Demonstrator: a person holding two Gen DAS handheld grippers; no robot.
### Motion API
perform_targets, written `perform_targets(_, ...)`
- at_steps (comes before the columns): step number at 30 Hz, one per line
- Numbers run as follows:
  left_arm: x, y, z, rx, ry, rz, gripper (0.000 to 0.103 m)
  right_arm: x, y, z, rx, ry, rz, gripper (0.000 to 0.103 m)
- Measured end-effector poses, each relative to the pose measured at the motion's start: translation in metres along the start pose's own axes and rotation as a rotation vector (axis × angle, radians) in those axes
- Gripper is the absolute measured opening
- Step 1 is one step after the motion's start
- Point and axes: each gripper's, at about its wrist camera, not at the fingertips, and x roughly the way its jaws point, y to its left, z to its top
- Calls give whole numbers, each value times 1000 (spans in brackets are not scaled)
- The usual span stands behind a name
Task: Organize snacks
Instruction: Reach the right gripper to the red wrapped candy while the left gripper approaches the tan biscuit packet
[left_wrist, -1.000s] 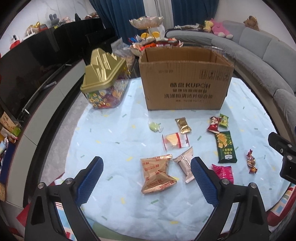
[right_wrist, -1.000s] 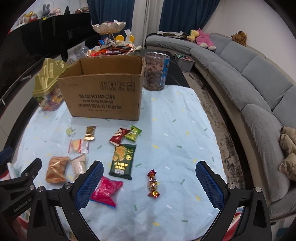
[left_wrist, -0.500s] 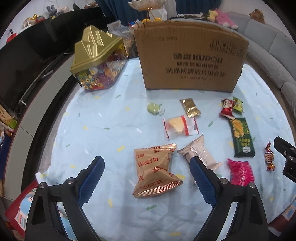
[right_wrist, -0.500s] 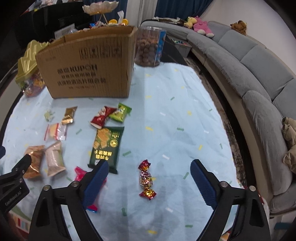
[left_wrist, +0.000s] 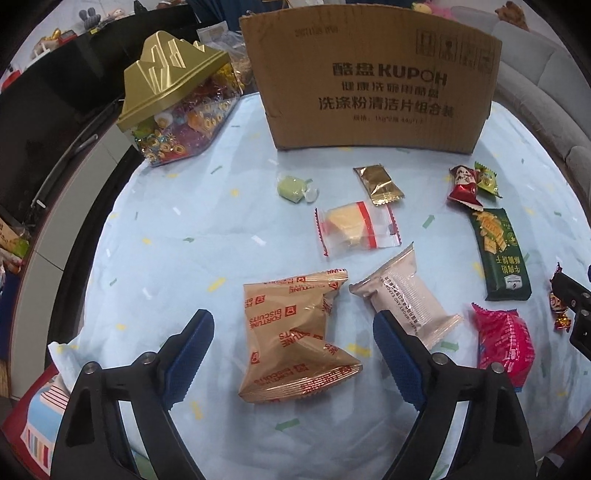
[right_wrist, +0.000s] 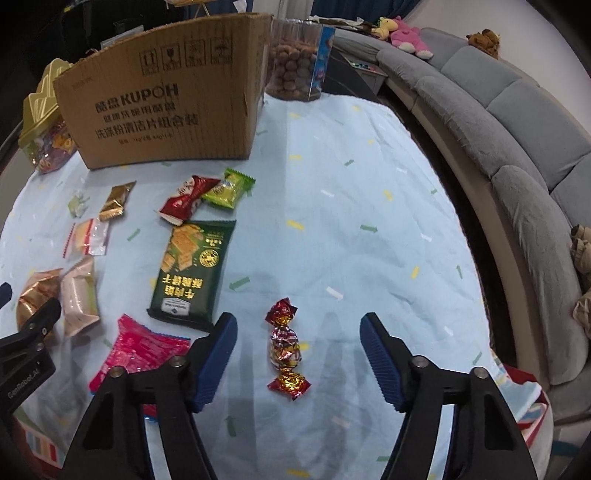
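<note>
The left gripper (left_wrist: 293, 341) is held released around the fortune biscuit packet (left_wrist: 295, 334), the right gripper (right_wrist: 297, 354) released around the foil candy (right_wrist: 286, 349), seemingly for boxing in the far cardboard box (right_wrist: 166, 107).

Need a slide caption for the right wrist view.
Open right claw straddles a foil-wrapped candy on the blue tablecloth, cardboard box behind.

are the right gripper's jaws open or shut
Open. The right gripper has its blue jaws spread wide, with the twisted foil candy lying untouched on the cloth between them.
</note>
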Motion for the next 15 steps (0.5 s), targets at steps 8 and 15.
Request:
perform_targets(8,15,-2,0,11,33,-4,75,14,2,-4,-7,35,22,52)
perform_targets(15,16,-3,-1,15,44,-24,61,19,-3,-7,16,56,44,25)
